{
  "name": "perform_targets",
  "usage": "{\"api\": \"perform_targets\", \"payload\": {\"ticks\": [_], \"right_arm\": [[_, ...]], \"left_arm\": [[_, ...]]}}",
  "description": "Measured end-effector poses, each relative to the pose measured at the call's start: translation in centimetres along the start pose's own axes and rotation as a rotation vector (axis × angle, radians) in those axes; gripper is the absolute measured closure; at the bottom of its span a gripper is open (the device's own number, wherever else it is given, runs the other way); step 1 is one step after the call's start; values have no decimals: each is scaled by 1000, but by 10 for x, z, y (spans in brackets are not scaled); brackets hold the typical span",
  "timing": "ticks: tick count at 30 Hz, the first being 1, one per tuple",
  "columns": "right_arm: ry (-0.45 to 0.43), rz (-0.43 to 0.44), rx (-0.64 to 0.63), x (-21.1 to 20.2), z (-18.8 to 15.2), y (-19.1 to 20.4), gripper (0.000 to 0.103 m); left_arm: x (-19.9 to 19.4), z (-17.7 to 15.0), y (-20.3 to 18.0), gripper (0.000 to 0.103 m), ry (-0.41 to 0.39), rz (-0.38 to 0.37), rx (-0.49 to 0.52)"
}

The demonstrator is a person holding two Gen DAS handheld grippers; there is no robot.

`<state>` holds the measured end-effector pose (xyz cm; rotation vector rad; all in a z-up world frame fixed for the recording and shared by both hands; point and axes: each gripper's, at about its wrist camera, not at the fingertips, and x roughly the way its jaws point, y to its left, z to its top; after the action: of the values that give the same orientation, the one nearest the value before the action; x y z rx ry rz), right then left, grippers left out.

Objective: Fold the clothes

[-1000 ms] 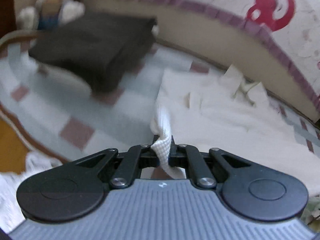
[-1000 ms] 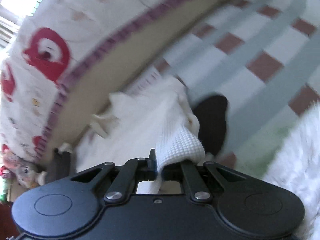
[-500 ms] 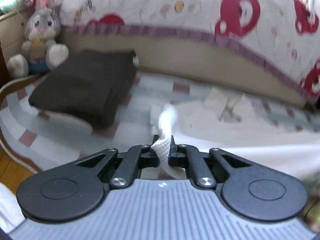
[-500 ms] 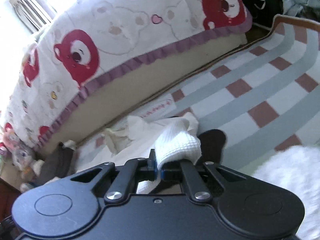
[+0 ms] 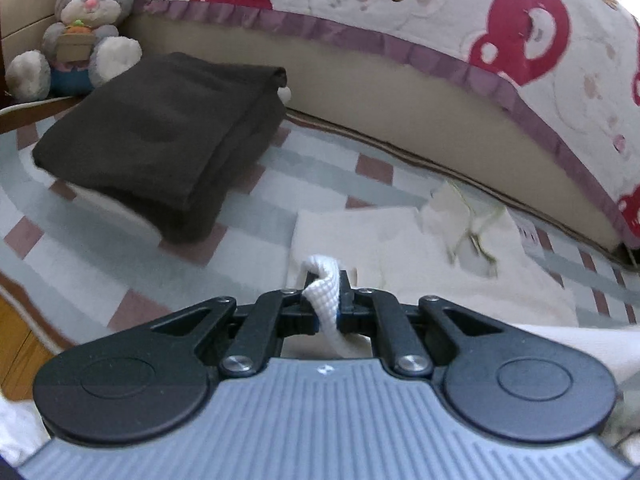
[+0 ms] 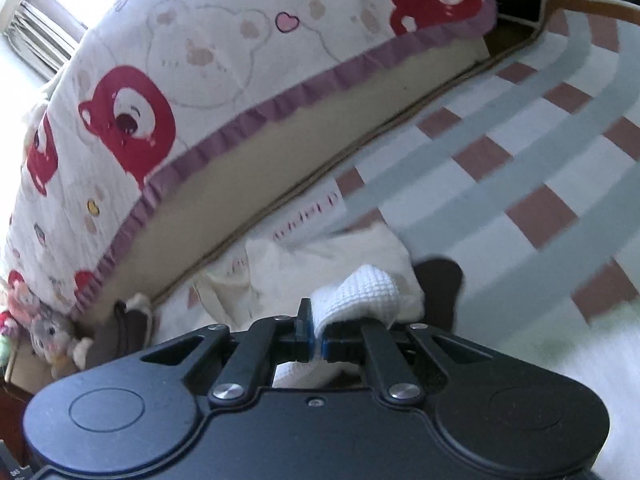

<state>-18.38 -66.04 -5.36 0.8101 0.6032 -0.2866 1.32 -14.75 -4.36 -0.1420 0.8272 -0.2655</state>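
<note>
1. A folded dark brown garment [image 5: 160,136] is lying on the checked rug [image 5: 100,216] to my left, with a plush rabbit [image 5: 80,28] sitting just behind it against the bed's bear-print quilt [image 5: 440,8].
2. The white garment [image 5: 420,248] is lying spread on the rug beside the bed base, cream and slightly rumpled; a dark patch [image 6: 440,284] is showing just beside it, perhaps more cloth.
3. The fabric is looking waffle-knit and thick where I am pinching it.
4. My left gripper [image 5: 325,300] is clamping a rolled white edge between its closed jaws.
5. My right gripper [image 6: 320,330] is squeezing another bunched corner of the same garment, jaws together on it.
</note>
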Motion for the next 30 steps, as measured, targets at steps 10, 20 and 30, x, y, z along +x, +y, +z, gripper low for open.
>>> {"api": "perform_targets", "payload": {"ticks": [10,20,30], "right_arm": [[76,-83,19,125,59,-1,97],[227,-79,-58,219,66,-41,93],[26,90,-133,173,107,-41,70]], "left_arm": [[147,46,-18,96,21,92,15],[217,33,-17,96,81,129,-12],[181,51,-20,51,-105,110,14]]}}
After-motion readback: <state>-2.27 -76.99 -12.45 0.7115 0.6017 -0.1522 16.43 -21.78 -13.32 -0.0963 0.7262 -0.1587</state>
